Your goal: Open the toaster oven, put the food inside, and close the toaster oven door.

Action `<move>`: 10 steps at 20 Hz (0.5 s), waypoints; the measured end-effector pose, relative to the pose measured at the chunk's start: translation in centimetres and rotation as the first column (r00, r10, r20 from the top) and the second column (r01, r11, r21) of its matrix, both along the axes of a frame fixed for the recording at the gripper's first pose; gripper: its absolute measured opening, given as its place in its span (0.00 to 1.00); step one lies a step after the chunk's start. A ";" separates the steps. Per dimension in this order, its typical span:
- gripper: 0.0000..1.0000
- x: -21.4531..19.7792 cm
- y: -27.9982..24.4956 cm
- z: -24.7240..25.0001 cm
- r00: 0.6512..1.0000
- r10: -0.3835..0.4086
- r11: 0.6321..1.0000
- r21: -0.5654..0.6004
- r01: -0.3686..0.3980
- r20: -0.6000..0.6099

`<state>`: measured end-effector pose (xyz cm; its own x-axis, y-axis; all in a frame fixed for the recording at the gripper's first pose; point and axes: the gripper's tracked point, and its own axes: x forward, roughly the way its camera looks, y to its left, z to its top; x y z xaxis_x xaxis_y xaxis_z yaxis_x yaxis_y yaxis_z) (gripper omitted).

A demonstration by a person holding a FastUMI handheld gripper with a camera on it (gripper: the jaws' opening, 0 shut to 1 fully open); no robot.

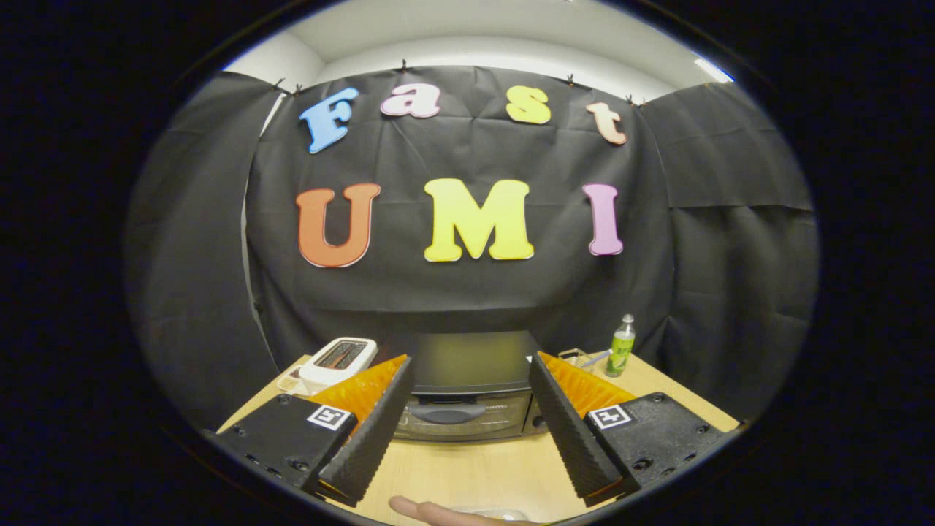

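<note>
Jaws of the gripper (467, 431) released, spread wide before the toaster oven (467, 387); its rigid door handle (447, 414) looks firm, best hooked mid-bar

Black toaster oven (467, 387) w/ grey handle, white toaster (337, 360), green bottle (621, 349), light wood table (475, 467).

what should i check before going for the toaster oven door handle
1. Toaster oven door closed: ok.
2. Door handle showing between the fingers, beyond their tips: ok.
3. Hand-held gripper open wide, holding nothing: ok.
4. Wooden table bare up to the door: ok.
5. White toaster and green bottle off to the sides: ok.
6. Food within reach: cannot tell; just a fingertip and something pale near the fingers.
</note>
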<state>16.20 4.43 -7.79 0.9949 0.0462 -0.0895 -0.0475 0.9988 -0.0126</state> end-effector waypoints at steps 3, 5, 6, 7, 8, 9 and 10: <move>1.00 3.2 1.2 -2.9 0.999 0.001 1.000 -0.011 -0.002 -0.043; 1.00 5.1 1.9 -4.8 0.997 0.000 1.000 -0.006 -0.001 -0.074; 1.00 6.2 1.9 -5.7 0.996 -0.005 1.000 0.002 0.005 -0.090; 1.00 7.1 2.0 -6.7 0.994 -0.002 1.000 0.009 0.003 -0.109; 1.00 8.0 2.3 -7.7 0.991 0.005 1.000 0.001 -0.005 -0.131; 1.00 8.8 2.2 -8.3 0.990 0.001 1.000 -0.009 -0.002 -0.141; 1.00 9.6 2.2 -8.8 0.989 -0.001 1.000 -0.022 -0.002 -0.147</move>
